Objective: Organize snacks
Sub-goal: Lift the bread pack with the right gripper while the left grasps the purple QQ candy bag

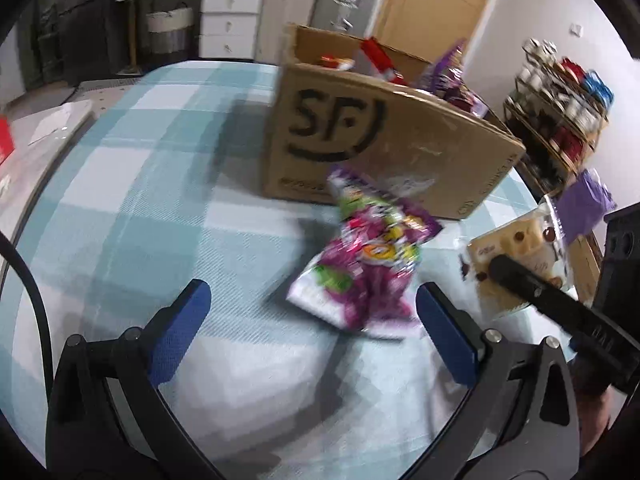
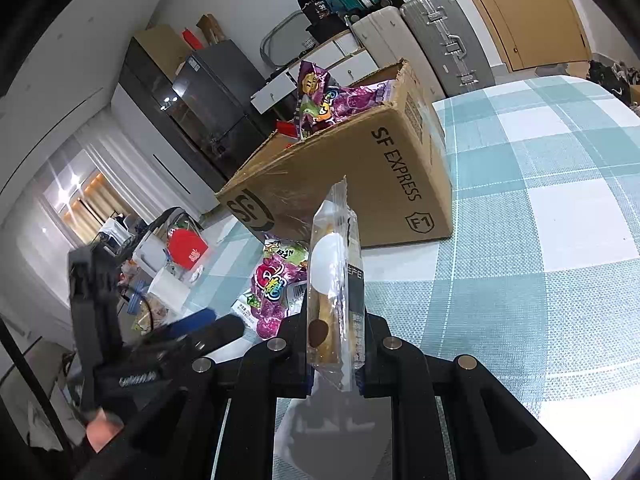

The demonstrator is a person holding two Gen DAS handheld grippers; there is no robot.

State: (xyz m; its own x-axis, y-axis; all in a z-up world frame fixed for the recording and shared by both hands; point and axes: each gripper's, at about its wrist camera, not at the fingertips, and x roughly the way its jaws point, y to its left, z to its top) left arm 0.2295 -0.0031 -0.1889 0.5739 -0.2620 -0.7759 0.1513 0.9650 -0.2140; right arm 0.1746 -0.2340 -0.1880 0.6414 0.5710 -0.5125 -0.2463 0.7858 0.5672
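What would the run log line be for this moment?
right gripper: shut on clear pastry packet | left gripper: open | purple candy bag: on table

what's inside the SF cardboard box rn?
Above the cardboard box's rim: purple snack bags at one end and red packets beside them. The box walls hide everything lower down, so how full it is cannot be told.
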